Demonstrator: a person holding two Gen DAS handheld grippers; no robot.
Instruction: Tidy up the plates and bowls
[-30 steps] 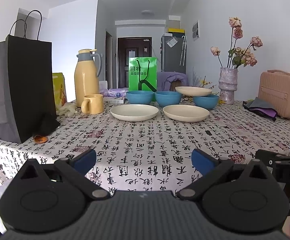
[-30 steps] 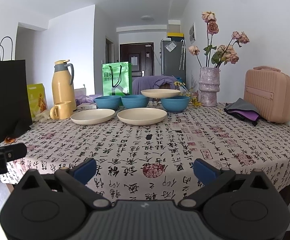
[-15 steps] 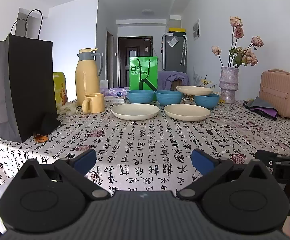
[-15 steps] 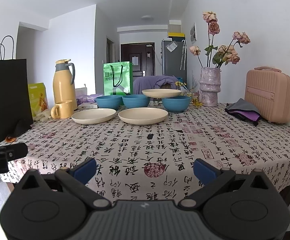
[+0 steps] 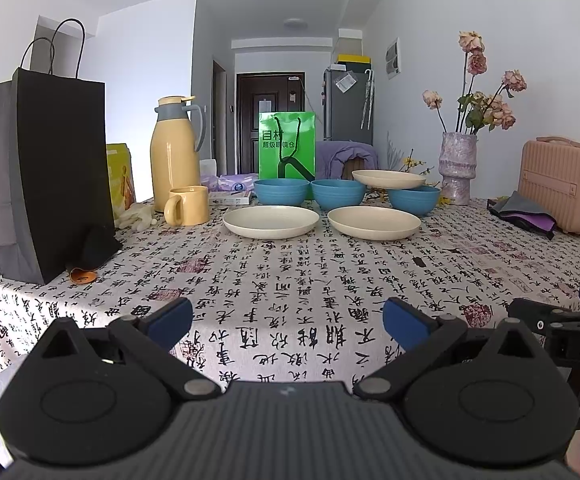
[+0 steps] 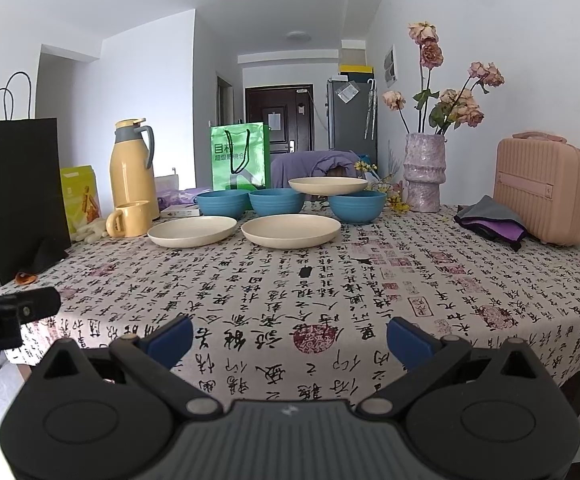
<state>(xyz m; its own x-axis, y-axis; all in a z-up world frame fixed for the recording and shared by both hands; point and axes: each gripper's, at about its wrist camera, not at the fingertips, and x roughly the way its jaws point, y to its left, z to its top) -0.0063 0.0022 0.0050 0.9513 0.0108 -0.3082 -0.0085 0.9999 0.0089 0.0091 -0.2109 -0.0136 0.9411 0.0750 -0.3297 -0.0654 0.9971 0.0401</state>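
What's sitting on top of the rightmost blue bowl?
A shallow cream plate rests on the rightmost blue bowl, overhanging toward the middle bowl. The plate covers the bowl's inside, so its contents cannot be seen.

The green bag (image 5: 287,145) reads "目村"; the right claw's (image 5: 578,334) body shows "DA"; the tablecloth (image 5: 290,280) carries calligraphy.

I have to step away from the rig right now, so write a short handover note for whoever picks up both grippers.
Left gripper: open, empty, at the near table edge.
Right gripper: open, empty, also at the near edge.
Three blue bowls stand in a row at the far side: left bowl, middle bowl, right bowl.
One cream plate sits on top of the right bowl.
Two more lie on the tablecloth in front of the bowls: left plate and right plate.
Done: nothing stacked yet.
Left: probably stack the plates together and nest the bowls.
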